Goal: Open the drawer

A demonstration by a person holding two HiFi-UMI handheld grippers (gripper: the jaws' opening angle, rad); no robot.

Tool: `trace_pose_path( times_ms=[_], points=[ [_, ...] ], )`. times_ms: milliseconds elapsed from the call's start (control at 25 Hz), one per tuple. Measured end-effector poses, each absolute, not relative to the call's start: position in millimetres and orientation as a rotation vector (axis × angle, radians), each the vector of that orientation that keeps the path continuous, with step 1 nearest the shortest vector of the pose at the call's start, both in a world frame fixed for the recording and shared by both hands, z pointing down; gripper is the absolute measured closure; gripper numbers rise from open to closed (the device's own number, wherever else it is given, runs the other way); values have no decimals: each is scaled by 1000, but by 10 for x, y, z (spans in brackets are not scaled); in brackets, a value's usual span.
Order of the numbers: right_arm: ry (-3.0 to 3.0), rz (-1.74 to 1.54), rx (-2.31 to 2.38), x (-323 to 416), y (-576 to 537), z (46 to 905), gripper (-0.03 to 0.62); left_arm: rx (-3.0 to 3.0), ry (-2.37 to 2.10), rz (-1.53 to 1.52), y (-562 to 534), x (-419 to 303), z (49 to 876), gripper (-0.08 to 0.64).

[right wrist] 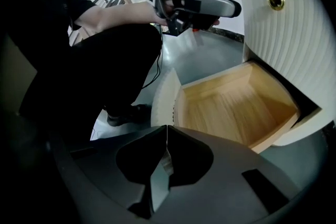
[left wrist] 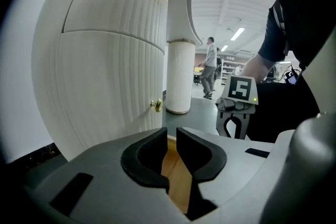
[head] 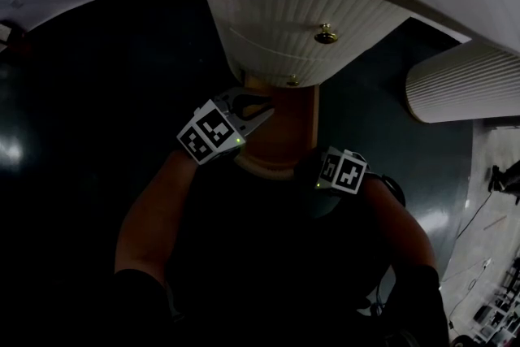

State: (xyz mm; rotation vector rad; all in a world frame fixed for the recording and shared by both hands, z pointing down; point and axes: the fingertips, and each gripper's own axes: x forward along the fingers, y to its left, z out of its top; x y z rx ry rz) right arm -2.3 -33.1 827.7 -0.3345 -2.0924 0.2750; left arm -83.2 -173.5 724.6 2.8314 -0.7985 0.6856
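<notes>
The wooden drawer (head: 288, 126) stands open beneath the fluted white cabinet (head: 284, 20), with the left gripper (left wrist: 171, 136) at its 9 o'clock, jaws slightly spread and empty, and the right gripper (right wrist: 167, 132) at its 4 o'clock, jaws pressed together.

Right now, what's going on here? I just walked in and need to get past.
A person holds a gripper in each hand in front of a white ribbed cabinet. Its bottom drawer is pulled out, and its wooden inside is bare. The left gripper hovers over it, jaws slightly apart and empty. The right gripper is shut on nothing, near the drawer's front.
</notes>
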Motion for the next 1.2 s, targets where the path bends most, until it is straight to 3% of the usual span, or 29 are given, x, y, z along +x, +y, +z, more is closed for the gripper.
trace_pose_path(
  times_ms=[680,840,1040,1200],
  points=[
    [-2720,240,63,-619,-1102,6505,575,2947,-1023,650,-1765,-997,6658,511],
    [-2762,139,13,-678,-970,6272,575,2913,-1127,697,-1668,-1381,6579,518],
    [-2798,163,0,-738,-936,6146,575,2696,-1422,739,-1568,-2360,6627,522],
    [-2829,217,31,-833,-903,5984,575,2672,-1539,556,-1391,-2612,6168,522]
  ],
)
